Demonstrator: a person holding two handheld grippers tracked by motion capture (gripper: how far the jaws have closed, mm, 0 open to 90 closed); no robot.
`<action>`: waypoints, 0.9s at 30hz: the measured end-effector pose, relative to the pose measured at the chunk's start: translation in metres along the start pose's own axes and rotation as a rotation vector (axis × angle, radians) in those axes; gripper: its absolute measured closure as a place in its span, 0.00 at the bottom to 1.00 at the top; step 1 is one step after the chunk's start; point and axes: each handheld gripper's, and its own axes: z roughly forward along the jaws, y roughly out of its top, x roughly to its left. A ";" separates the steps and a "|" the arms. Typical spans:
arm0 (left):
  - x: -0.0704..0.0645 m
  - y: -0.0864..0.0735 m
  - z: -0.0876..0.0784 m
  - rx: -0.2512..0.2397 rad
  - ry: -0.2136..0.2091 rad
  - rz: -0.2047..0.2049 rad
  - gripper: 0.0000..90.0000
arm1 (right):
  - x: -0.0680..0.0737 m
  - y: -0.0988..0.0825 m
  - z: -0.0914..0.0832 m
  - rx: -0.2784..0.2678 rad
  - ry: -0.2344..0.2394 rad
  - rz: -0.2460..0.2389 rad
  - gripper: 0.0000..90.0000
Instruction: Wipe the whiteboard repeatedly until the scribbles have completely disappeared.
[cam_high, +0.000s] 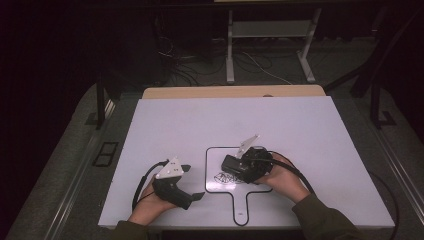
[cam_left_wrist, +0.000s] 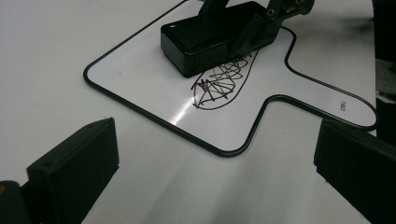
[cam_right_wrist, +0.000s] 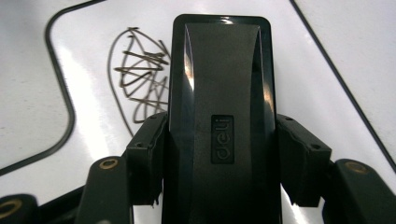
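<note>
A small paddle-shaped whiteboard (cam_high: 216, 156) with a black rim lies on the white table, its handle toward the person. A dark scribble (cam_high: 225, 177) marks its near left part. My right gripper (cam_high: 239, 167) is shut on a black board eraser (cam_high: 231, 164) that rests on the board just beyond the scribble. In the right gripper view the eraser (cam_right_wrist: 219, 93) sits between both pads (cam_right_wrist: 147, 158), with the scribble (cam_right_wrist: 140, 79) to its left. My left gripper (cam_high: 192, 181) stands open left of the board, nothing between its jaws. The left gripper view looks at the scribble (cam_left_wrist: 219, 84) and the eraser (cam_left_wrist: 205, 35).
The white table (cam_high: 175, 120) stretches wide around the board, with a wooden strip (cam_high: 230, 92) along its far edge. Beyond it, cables and the legs of a metal frame (cam_high: 230, 55) stand on the dark floor.
</note>
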 end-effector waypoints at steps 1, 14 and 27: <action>0.000 0.000 0.000 0.001 0.000 0.001 0.00 | 0.000 0.000 0.000 0.000 0.000 0.000 0.43; 0.000 0.000 0.000 0.005 0.003 0.004 0.00 | -0.009 -0.004 -0.002 0.006 -0.026 0.012 0.43; 0.000 0.000 0.000 0.007 0.001 0.008 0.00 | -0.020 -0.011 -0.006 0.009 -0.059 0.046 0.43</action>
